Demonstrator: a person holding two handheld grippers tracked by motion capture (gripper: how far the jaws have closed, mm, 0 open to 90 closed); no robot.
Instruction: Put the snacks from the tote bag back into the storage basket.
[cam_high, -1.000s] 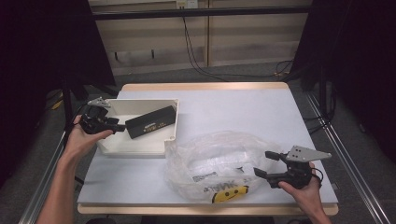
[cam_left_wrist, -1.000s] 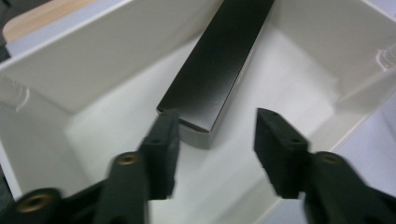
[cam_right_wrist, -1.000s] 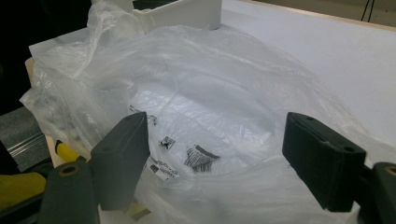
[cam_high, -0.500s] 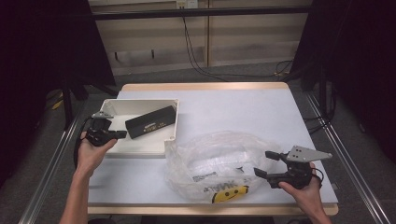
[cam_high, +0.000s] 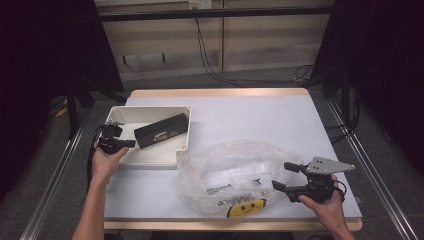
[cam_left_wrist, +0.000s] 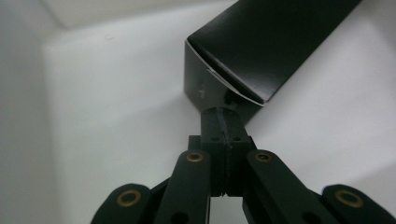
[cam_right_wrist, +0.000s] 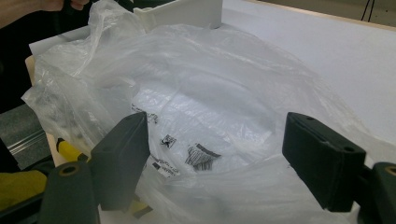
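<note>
A long black box (cam_high: 161, 131) lies slantwise in a white tray (cam_high: 150, 159) at the left of the table. My left gripper (cam_high: 125, 143) reaches over the tray's left wall, shut with nothing between its fingers. In the left gripper view my left gripper (cam_left_wrist: 223, 122) points its closed tip at the near end of the black box (cam_left_wrist: 261, 51), close to or touching it. A crumpled clear plastic bag (cam_high: 235, 172) with a yellow smiley print lies at the front centre. My right gripper (cam_high: 283, 176) stands open at the bag's right edge; in the right gripper view my right gripper (cam_right_wrist: 217, 158) straddles the plastic bag (cam_right_wrist: 210, 93) without pressing it.
The white tabletop (cam_high: 260, 120) stretches behind the bag. A wooden edge (cam_high: 215, 92) marks the table's far side. Metal rails (cam_high: 370, 165) run along both sides. A corner of the tray (cam_right_wrist: 187, 14) rises beyond the bag in the right gripper view.
My left hand has sunk and drawn back along the tray's left side toward the person. The right hand and the bag have stayed still.
</note>
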